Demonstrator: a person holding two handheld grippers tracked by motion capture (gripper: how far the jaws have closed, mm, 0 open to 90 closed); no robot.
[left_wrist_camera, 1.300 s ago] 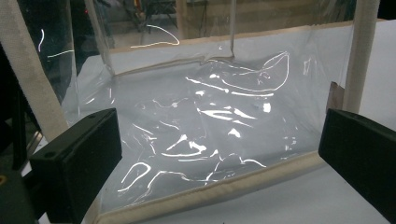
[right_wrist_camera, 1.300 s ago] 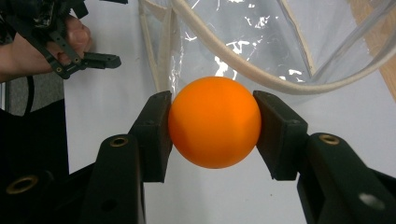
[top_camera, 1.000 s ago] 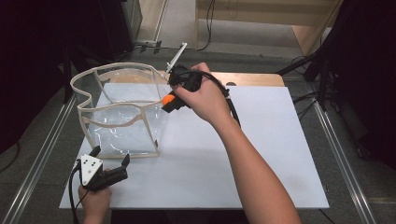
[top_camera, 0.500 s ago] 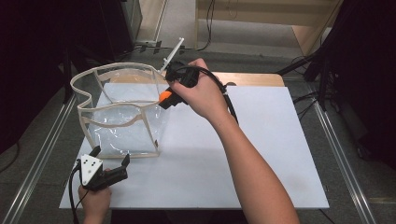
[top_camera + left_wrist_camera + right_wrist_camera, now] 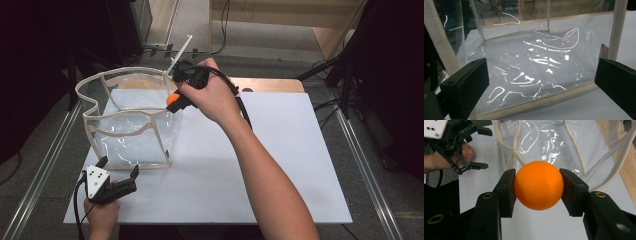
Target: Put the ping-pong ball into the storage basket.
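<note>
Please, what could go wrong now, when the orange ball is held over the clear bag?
1. The right tool grips the orange ball only at its two round sides, so it might slip out early.
2. The clear bag has a wavy, sagging rim; the ball could hit it and roll across the white board.
3. The left tool is open and not holding the bag, so the bag may shift.

White worktop [image 5: 280, 165] on a pale wooden table [image 5: 272, 85], wood showing along the far edge. Metal rails [image 5: 367, 170] beside the left and right edges. Grey floor [image 5: 260, 37] beyond, black cables [image 5: 222, 25] trailing across. Light wooden furniture [image 5: 280, 10] at the far side. Dark surroundings left and right.
</note>
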